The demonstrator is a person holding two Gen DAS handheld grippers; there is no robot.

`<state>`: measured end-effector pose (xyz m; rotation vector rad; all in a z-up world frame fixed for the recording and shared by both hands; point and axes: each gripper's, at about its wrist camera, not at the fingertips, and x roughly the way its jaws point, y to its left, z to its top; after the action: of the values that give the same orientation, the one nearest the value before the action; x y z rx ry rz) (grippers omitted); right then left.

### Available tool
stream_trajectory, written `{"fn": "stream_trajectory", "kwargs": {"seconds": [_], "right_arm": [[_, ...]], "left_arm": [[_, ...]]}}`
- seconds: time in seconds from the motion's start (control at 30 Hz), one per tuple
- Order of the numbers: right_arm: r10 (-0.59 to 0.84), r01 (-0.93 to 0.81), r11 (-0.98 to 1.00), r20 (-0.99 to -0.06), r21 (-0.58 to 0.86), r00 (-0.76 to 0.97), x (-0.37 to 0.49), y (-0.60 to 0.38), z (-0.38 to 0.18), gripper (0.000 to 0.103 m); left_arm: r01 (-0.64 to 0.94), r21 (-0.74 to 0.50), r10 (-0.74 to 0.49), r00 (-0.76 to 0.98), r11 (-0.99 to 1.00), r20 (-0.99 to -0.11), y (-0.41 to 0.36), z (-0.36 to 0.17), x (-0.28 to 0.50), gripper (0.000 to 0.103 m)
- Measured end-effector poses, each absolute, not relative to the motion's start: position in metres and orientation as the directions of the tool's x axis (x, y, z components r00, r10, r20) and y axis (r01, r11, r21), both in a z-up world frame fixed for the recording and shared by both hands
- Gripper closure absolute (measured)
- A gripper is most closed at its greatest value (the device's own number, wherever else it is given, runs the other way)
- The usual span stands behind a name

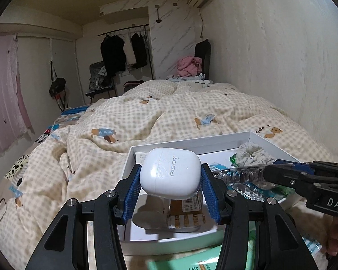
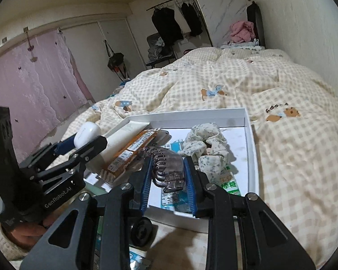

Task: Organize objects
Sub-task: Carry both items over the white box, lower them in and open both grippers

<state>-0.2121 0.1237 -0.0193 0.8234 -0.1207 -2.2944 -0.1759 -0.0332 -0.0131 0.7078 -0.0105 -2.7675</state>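
Observation:
My left gripper (image 1: 170,169) is shut on a white PISEN earbud case (image 1: 169,181), which hangs above the near left part of a white tray (image 1: 191,140) on the bed. From the right, my right gripper (image 1: 273,168) reaches in with a clear hair claw clip (image 1: 236,175). In the right wrist view, my right gripper (image 2: 168,160) is shut on that clip (image 2: 166,168) over the tray (image 2: 187,113). My left gripper (image 2: 85,140) carries the case (image 2: 87,133) at the left. In the tray lie a floral scrunchie (image 2: 205,144), a cream tube (image 2: 124,135), an orange box (image 2: 133,150) and a green packet (image 2: 231,182).
The tray rests on a checked duvet (image 1: 169,112) that covers the whole bed. A pale wall (image 1: 281,56) runs along the right. A black round object (image 2: 142,231) and a green sheet (image 1: 180,263) lie below the grippers. A clothes rack (image 1: 124,51) stands far behind.

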Motion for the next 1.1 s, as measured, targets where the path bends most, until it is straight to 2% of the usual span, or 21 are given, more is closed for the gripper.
{"fn": "stream_trajectory", "kwargs": {"seconds": [0.6,0.83,0.9,0.93,0.97,1.03,1.1], "right_arm": [[-0.604,0.564,-0.783,-0.544,0.264,-0.583,-0.211,0.122,-0.018,0.074],[-0.584,0.556,-0.795,-0.556,0.244,-0.591,-0.212,0.121,-0.019,0.072],[-0.568,0.557,-0.802,-0.563,0.216,-0.600,-0.211,0.117,-0.019,0.060],[-0.554,0.552,-0.810,-0.566,0.198,-0.611,-0.209,0.115,-0.018,0.036],[-0.550,0.552,-0.812,-0.561,0.188,-0.619,-0.208,0.115,-0.018,0.020],[-0.560,0.555,-0.809,-0.541,0.195,-0.627,-0.205,0.118,-0.015,0.019],[-0.559,0.541,-0.815,-0.529,0.208,-0.639,-0.206,0.124,-0.015,0.017]], "left_arm": [[0.336,-0.059,-0.250,-0.796,-0.940,-0.551,-0.071,-0.030,-0.190,0.052],[0.332,-0.041,-0.255,-0.792,-0.942,-0.556,-0.068,-0.031,-0.193,0.052],[0.325,-0.027,-0.256,-0.791,-0.945,-0.556,-0.065,-0.031,-0.193,0.052],[0.323,-0.018,-0.259,-0.790,-0.946,-0.556,-0.063,-0.031,-0.194,0.051],[0.323,-0.011,-0.263,-0.790,-0.946,-0.554,-0.062,-0.031,-0.194,0.047],[0.334,0.011,-0.285,-0.786,-0.943,-0.548,-0.059,-0.030,-0.193,0.038],[0.333,0.019,-0.290,-0.791,-0.943,-0.539,-0.057,-0.029,-0.192,0.036]]}}
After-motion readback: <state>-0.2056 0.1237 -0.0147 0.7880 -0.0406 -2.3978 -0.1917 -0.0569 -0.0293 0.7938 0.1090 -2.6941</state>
